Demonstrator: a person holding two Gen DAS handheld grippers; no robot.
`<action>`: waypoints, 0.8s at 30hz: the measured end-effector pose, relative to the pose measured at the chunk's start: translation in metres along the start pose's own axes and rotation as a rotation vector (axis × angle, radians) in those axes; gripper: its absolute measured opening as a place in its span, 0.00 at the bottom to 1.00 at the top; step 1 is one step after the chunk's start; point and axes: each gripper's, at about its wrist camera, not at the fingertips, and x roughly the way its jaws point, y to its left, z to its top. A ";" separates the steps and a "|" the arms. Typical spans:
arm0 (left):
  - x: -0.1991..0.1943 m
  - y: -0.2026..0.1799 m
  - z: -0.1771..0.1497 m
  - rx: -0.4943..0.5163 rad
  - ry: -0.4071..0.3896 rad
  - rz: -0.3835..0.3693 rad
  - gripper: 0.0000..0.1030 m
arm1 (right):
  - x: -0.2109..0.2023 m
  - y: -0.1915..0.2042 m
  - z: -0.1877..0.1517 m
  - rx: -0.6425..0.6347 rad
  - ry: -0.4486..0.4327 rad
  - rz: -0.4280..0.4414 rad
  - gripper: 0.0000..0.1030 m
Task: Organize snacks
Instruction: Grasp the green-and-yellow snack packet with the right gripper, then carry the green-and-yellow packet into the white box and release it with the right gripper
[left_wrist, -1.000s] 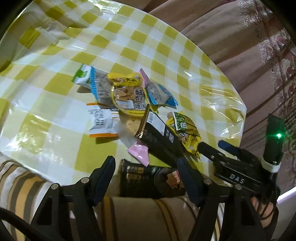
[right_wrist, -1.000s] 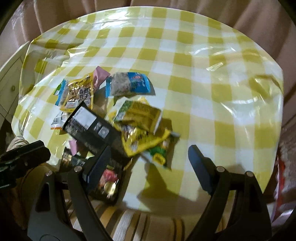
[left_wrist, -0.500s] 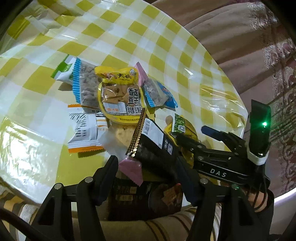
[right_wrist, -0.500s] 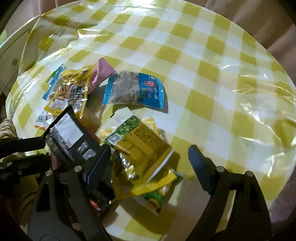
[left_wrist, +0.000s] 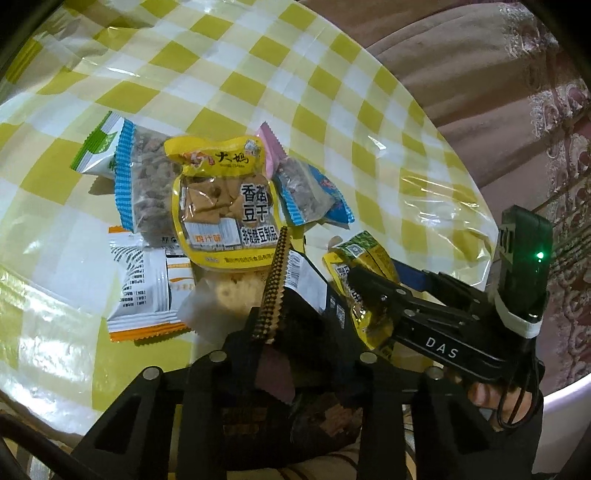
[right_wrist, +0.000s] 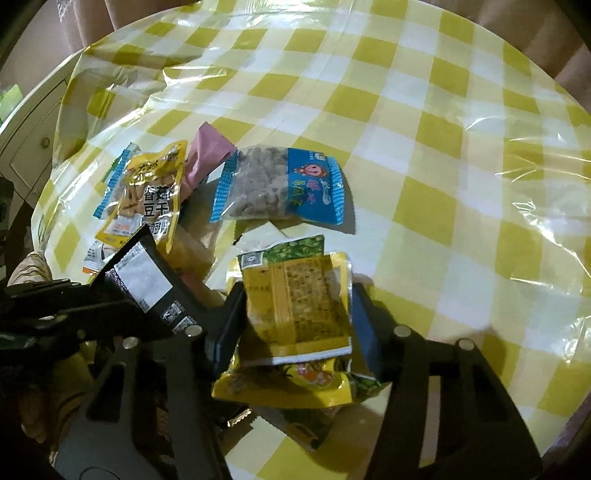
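Left wrist view: both grippers clench packets from one heap

Left gripper (left_wrist: 295, 332), jaws just closing, clamps the black packet (left_wrist: 303, 295) nearest the table edge (left_wrist: 458, 192). Right gripper (right_wrist: 295, 325), also just closing, clamps the yellow packet (right_wrist: 299, 299) beside it, probably to separate them for sorting.

The left tool (left_wrist: 295, 332), its jaws just closing, clamps the black packet (left_wrist: 299, 291) above the checked tablecloth (left_wrist: 332, 92).

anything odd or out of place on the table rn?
No spills or torn packs. The snacks lie in a loose overlapping heap near the table edge. The black packet stands tilted in the left gripper; the right gripper pinches a yellow packet.
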 end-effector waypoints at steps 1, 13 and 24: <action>-0.001 -0.001 0.000 0.005 -0.005 -0.002 0.29 | -0.002 -0.002 -0.001 0.015 -0.007 0.001 0.51; -0.014 -0.007 -0.002 0.024 -0.061 -0.062 0.17 | -0.036 -0.025 -0.016 0.145 -0.071 0.000 0.43; -0.046 -0.006 -0.009 -0.005 -0.140 -0.101 0.14 | -0.073 -0.033 -0.047 0.228 -0.107 -0.026 0.43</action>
